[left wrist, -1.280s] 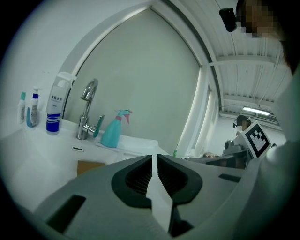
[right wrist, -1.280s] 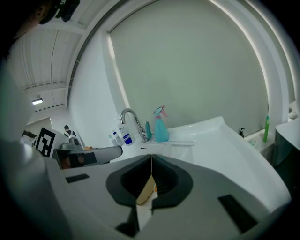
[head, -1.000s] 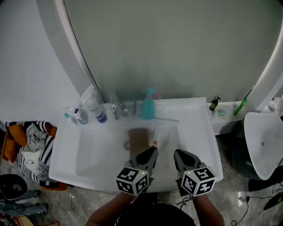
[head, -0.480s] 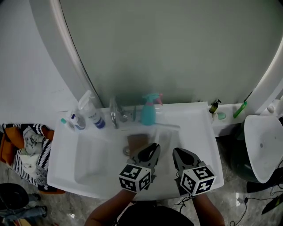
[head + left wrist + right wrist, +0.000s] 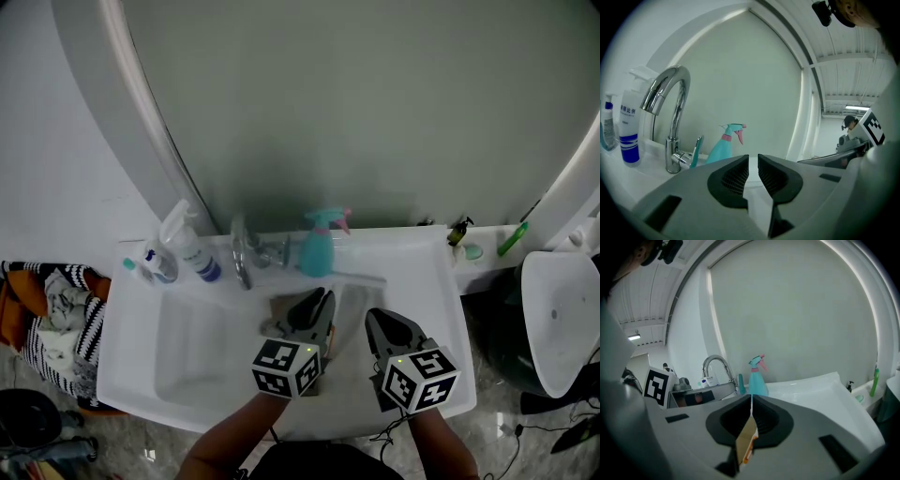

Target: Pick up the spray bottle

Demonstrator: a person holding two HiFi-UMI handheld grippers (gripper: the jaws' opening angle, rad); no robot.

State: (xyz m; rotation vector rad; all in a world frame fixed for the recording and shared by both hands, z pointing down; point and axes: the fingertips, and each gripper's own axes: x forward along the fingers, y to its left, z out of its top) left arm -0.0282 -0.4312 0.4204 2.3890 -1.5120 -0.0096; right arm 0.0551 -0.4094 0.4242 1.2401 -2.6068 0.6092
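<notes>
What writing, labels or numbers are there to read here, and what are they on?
Nothing reads clearly.
Pump bottle: dark characters above a blue band, too blurred to read.
Marker cubes: black-and-white squares, no words.
Spray bottle: no label showing.
Card in the right gripper: orange marks, unreadable.

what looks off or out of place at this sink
A flat brown piece lies in the sink basin, partly behind the left gripper. The right gripper is shut on a thin brown card. The spray bottle stands upright, untouched.
</notes>
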